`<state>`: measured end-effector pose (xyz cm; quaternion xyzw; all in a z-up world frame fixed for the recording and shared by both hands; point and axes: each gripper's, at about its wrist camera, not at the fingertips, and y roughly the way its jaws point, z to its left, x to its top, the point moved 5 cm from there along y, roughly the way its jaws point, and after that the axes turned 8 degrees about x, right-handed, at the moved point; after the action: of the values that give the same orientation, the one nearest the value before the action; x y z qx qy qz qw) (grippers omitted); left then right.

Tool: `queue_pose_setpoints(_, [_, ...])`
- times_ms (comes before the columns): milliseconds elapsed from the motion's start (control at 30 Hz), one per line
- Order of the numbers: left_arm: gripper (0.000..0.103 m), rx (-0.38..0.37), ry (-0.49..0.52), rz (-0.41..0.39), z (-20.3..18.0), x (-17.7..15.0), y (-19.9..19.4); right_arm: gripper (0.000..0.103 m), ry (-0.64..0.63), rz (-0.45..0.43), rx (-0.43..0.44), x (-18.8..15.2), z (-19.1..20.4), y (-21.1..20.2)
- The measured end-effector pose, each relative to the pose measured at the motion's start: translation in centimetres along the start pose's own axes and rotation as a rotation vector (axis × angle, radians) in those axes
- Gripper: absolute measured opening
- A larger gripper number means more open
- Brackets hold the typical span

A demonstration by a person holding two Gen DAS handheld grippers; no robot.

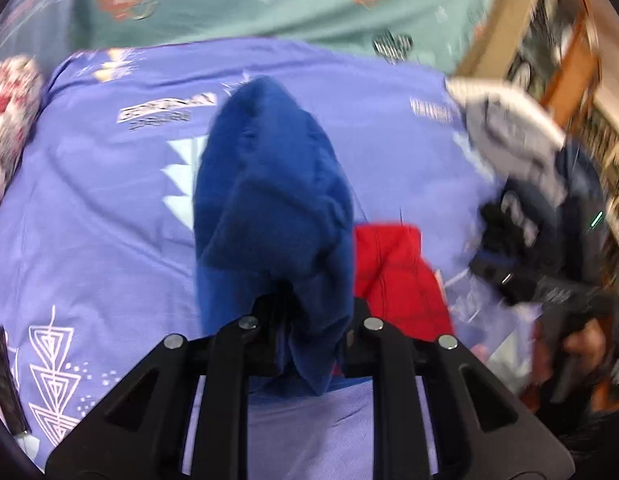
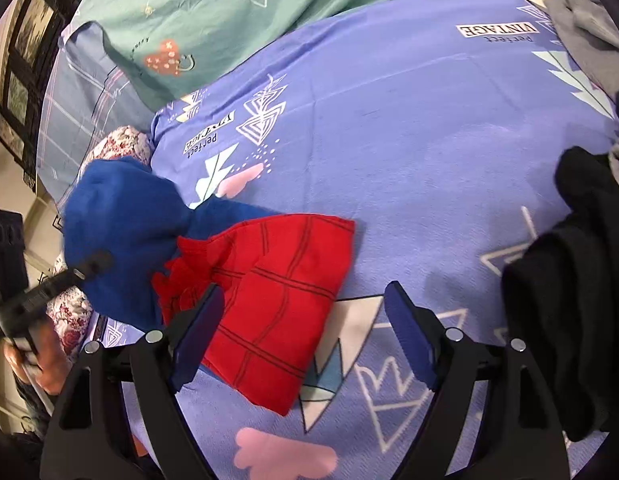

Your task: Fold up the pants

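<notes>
Left wrist view: the left gripper [image 1: 309, 344] has its fingers pressed together on a fold of the blue-and-red pants [image 1: 269, 200], the blue cloth draping limply from the pinch toward twelve o'clock across the purple bedsheet [image 1: 89, 220], the red part lying flat at four o'clock beside it. A grey garment [image 1: 509, 128] sits blurred at two o'clock, and a green sheet [image 1: 249, 4] runs along the top. Right wrist view: the right gripper [image 2: 305, 332] hovers with fingers spread wide and nothing between them, its left finger just over the red panel's near edge. The pants [image 2: 277, 292] lie at nine o'clock of centre, the blue half bunched and lifted by the other gripper, whose black finger shows at eight o'clock, the red half still spread on the sheet. A black garment [image 2: 569, 300] is heaped at three o'clock. The cloth looks light, soft and floppy, likely to sag and slide rather than hold a crease; it should bear a firm pinch without harm. A hem or the far corner of the red half, at one o'clock of the free gripper, seems the best hold for squaring the fold.
</notes>
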<state>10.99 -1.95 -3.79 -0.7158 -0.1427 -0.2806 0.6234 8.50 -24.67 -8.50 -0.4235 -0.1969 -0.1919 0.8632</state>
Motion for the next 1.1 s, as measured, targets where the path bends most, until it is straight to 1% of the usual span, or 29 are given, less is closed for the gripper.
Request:
queue_pose_setpoints(33, [0.022,0.000,0.021,0.018,-1.0,-0.4,1.0,0.082,0.003,-0.003,-0.002,-0.1,-0.1,-0.2])
queue_pose_setpoints(100, [0.043,-0.006,0.029,0.072,-2.5,-1.5,3.2,0.082,0.005,-0.007,-0.002,-0.3,-0.3,-0.7])
queue_pose_setpoints(133, [0.057,-0.004,0.043,0.088,-3.3,-1.8,4.1,0.082,0.004,-0.006,-0.005,-0.3,-0.3,-0.8])
queue_pose_setpoints(200, [0.063,0.023,0.098,0.088,-4.6,-2.6,4.9,0.082,0.002,-0.004,-0.009,-0.4,-0.3,-0.9])
queue_pose_setpoints(233, [0.079,0.034,0.141,0.085,-5.5,-2.9,4.8,0.082,0.002,-0.006,-0.011,-0.4,-0.3,-1.1])
queue_pose_setpoints(267, [0.090,0.021,0.161,0.076,-6.1,-2.9,4.5,0.082,0.002,-0.007,-0.012,-0.3,-0.3,-1.2])
queue_pose_setpoints(333, [0.090,-0.008,0.180,0.045,-6.6,-2.7,3.3,0.083,-0.001,-0.011,-0.016,-0.1,-0.2,-1.3])
queue_pose_setpoints(400, [0.091,-0.031,0.188,0.015,-6.1,-2.2,1.7,0.083,-0.008,-0.014,-0.008,0.2,0.2,-1.2])
queue_pose_setpoints(467, [0.094,-0.029,0.151,-0.013,-4.9,-1.5,0.4,0.086,-0.021,-0.015,0.017,0.7,1.1,-0.7])
queue_pose_setpoints(533, [0.094,-0.015,0.086,-0.034,-2.6,-0.9,-0.6,0.090,-0.021,-0.006,0.060,1.0,2.0,0.0])
queue_pose_setpoints(567, [0.095,0.000,0.049,-0.043,-1.3,-0.7,-1.0,0.090,-0.018,0.012,0.099,1.1,2.8,0.7])
queue_pose_setpoints(633, [0.096,0.033,-0.017,-0.054,1.1,-0.6,-1.2,0.091,-0.016,0.045,0.149,1.2,4.0,2.1])
queue_pose_setpoints(700, [0.096,0.118,-0.099,-0.044,4.3,-0.8,-0.5,0.091,-0.004,0.072,0.179,1.3,5.0,3.4])
queue_pose_setpoints(733, [0.096,0.168,-0.118,-0.038,5.4,-1.0,-0.1,0.091,-0.004,0.082,0.189,1.4,5.3,3.8])
queue_pose_setpoints(767, [0.096,0.231,-0.139,-0.031,6.6,-1.3,0.6,0.091,-0.001,0.091,0.189,1.5,5.5,4.3])
queue_pose_setpoints(800, [0.096,0.273,-0.152,-0.018,7.3,-1.7,1.3,0.091,0.008,0.099,0.171,1.6,5.7,5.0])
queue_pose_setpoints(833, [0.096,0.295,-0.155,0.001,7.9,-2.1,2.0,0.091,0.010,0.102,0.161,1.7,5.8,5.4])
queue_pose_setpoints(867, [0.096,0.295,-0.152,0.031,8.1,-2.6,2.8,0.091,0.005,0.104,0.153,1.9,6.1,5.9])
queue_pose_setpoints(900, [0.096,0.278,-0.152,0.058,8.1,-3.1,3.6,0.091,-0.002,0.107,0.146,2.0,6.4,6.3])
queue_pose_setpoints(933, [0.096,0.269,-0.154,0.067,8.1,-3.4,4.0,0.091,-0.021,0.108,0.140,2.2,6.9,6.8])
queue_pose_setpoints(1000, [0.096,0.258,-0.151,0.058,7.8,-3.9,4.3,0.090,-0.064,0.098,0.122,2.4,7.5,7.6])
queue_pose_setpoints(1033, [0.096,0.252,-0.147,0.053,7.7,-3.9,4.3,0.085,-0.092,0.096,0.086,2.6,7.7,8.2])
queue_pose_setpoints(1067, [0.096,0.242,-0.150,0.055,7.7,-4.0,4.4,0.081,-0.101,0.117,0.058,2.4,7.5,9.0])
queue_pose_setpoints(1100, [0.096,0.228,-0.159,0.061,7.8,-4.1,4.5,0.073,-0.095,0.158,0.043,2.1,7.2,10.0])
